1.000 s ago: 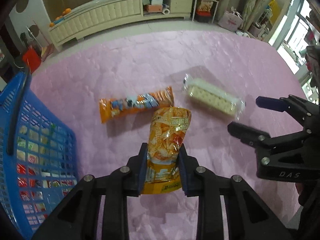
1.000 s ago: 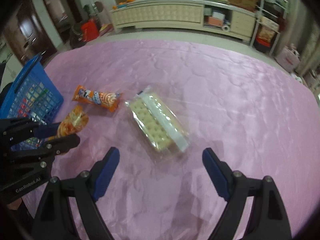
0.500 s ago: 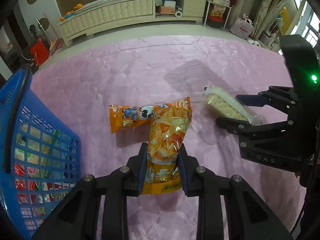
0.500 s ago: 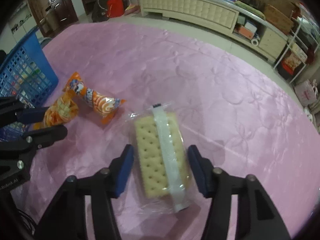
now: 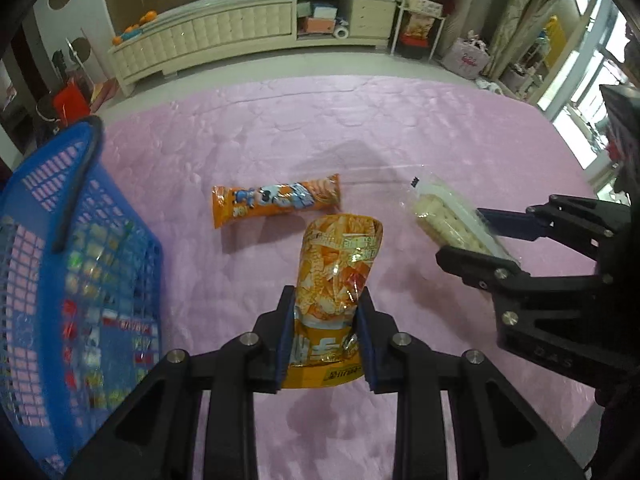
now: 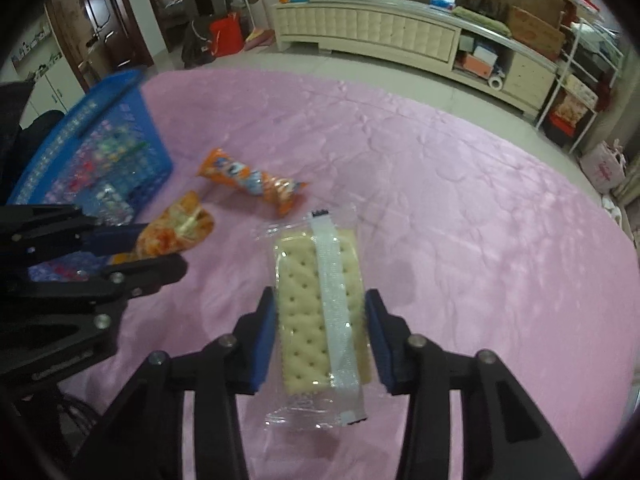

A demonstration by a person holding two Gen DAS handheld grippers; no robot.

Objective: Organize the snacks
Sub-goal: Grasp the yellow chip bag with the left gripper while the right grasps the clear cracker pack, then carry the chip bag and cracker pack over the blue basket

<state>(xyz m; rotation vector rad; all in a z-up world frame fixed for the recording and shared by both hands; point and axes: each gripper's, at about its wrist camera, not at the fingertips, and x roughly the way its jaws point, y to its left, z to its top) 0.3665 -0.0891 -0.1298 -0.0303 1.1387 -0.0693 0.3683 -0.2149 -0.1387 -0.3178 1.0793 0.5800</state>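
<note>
Both grippers point steeply down over the pink quilted cloth (image 5: 400, 128): left gripper (image 5: 325, 330) clamped on the upright orange foil snack pouch (image 5: 338, 276), bottom centre. Right gripper (image 6: 320, 338), wide apart a second ago, is closing on the clear-wrapped cracker pack (image 6: 320, 312), pads apparently touching its sides. Pack seems lifted; orange wafer packet (image 5: 276, 202) lies mid-frame, blue plastic basket (image 5: 36, 200) at left.

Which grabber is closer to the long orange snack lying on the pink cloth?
Left. The left gripper, holding the orange bag, sits just beside the long orange snack. The right gripper, closing on the crackers, is farther.
</note>
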